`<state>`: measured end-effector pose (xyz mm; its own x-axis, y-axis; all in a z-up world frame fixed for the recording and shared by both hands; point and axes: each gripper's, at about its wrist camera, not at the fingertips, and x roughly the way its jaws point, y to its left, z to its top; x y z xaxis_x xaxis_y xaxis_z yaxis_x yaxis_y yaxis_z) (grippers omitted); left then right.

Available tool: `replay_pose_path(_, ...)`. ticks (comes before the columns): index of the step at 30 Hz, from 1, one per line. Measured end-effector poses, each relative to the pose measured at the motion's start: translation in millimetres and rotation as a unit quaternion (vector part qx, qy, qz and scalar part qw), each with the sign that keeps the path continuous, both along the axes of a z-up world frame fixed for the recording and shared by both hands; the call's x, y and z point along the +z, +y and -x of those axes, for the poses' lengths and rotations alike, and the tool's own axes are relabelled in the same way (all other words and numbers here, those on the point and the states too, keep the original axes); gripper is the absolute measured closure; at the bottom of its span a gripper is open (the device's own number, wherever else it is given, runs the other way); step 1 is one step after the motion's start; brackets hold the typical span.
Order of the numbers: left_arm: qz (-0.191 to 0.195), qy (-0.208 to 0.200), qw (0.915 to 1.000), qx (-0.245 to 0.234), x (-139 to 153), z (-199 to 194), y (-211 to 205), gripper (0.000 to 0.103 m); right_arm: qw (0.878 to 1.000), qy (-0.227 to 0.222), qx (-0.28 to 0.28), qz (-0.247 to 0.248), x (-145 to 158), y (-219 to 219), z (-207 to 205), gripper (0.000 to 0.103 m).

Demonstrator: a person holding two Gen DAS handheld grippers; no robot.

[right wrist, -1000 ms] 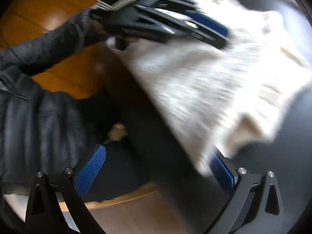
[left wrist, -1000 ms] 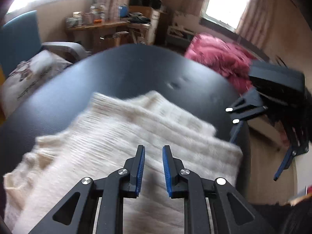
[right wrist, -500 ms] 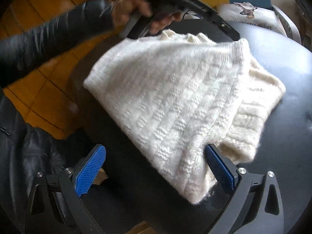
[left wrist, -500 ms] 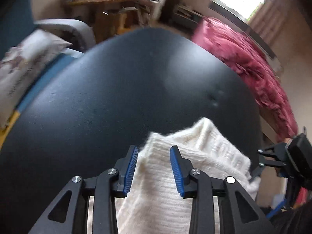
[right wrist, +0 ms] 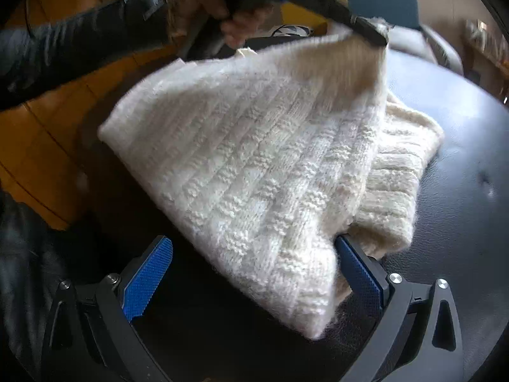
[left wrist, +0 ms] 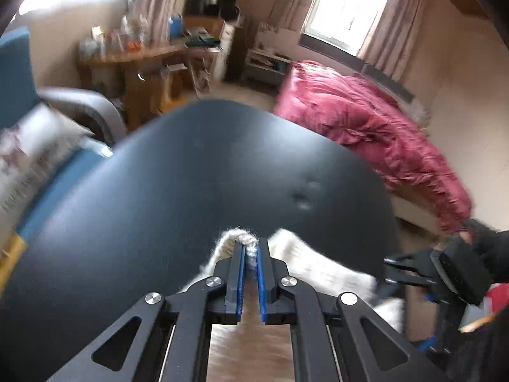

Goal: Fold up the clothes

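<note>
A cream knit sweater [right wrist: 254, 159] lies folded on the round black table [right wrist: 461, 159]. My left gripper [left wrist: 251, 245] is closing, and its blue pads pinch the sweater's edge [left wrist: 249, 243], holding that corner raised off the table. From the right wrist view the left gripper [right wrist: 378, 39] shows at the far top corner of the cloth. My right gripper [right wrist: 251, 245] stands wide open around the sweater's near corner, with its right finger [right wrist: 356, 270] against the fold and the left one clear of the cloth. It also appears at the table's right edge as the right gripper [left wrist: 394, 270].
A bed with a red quilt [left wrist: 366, 133] stands beyond the table on the right. A blue armchair with a cushion [left wrist: 38, 146] sits to the left, and a cluttered wooden desk [left wrist: 143, 63] behind. A dark sleeve [right wrist: 79, 41] reaches over the wooden floor [right wrist: 38, 146].
The left gripper opened wider around the sweater's edge, then closed on it and pulled it up. The right gripper sank closer to the near corner, still open.
</note>
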<state>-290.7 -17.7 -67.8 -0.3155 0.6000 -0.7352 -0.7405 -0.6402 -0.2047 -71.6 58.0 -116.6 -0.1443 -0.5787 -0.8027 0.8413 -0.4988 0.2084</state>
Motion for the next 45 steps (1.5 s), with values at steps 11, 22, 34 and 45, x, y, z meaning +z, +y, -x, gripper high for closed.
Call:
replay_pose_path(11,0.039,-0.057,0.9948,0.075,-49.8,22.6,11.0,0.085,0.998,0.008,-0.009,-0.059,7.3,-3.0,-1.6,0.000)
replay_pose_path(22,0.018,-0.055,0.9927,0.106,-8.0,-8.6,-108.7,0.078,0.994,-0.006,-0.077,0.082,55.5,0.6,24.4,0.000)
replay_pose_path(34,0.033,-0.129,0.9907,0.027,-56.0,-18.6,-113.1,0.061,0.995,-0.032,-0.088,0.019,8.8,-33.6,27.1,0.000)
replay_pose_path(45,0.073,-0.015,0.9942,0.078,-48.0,-42.9,-89.8,0.098,0.989,0.012,-0.139,0.040,32.3,-32.0,43.6,0.000)
